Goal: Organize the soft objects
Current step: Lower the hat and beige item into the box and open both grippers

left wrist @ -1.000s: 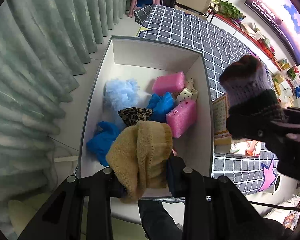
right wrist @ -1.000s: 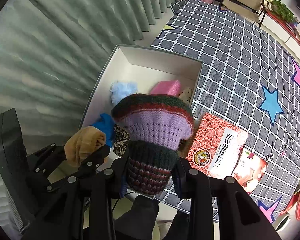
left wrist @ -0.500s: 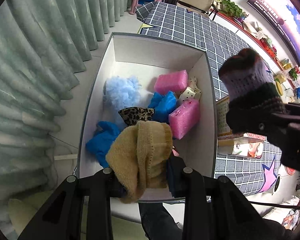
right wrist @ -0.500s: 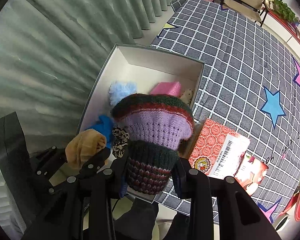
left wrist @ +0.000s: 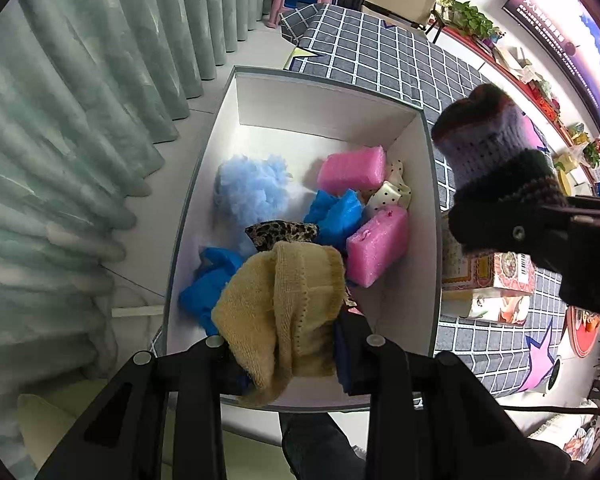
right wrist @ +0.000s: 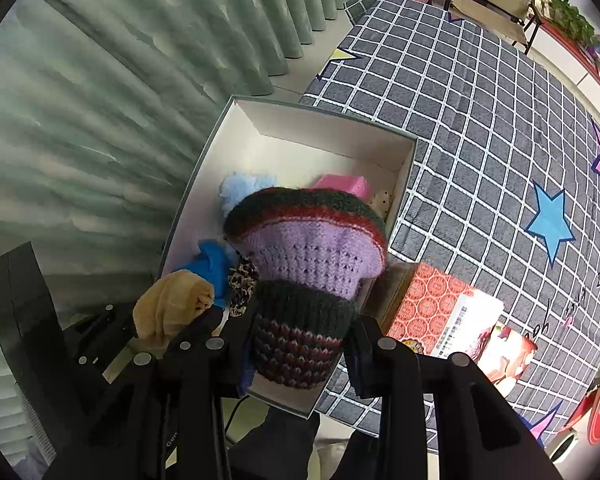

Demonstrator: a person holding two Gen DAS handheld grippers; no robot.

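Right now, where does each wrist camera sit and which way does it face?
Left wrist: behind the left gripper, looking down into the white open box; its fingers clamp a tan knitted cloth.
Right wrist: behind the right gripper, above the box's near right side; its fingers clamp a purple striped knitted hat.
Shared: box, both knits, pink foam sponge, each other's gripper.

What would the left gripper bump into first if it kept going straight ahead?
Probably the leopard-print cloth in the white box. The left gripper, holding the tan knit cloth, points down into the box, though depth is hard to judge.
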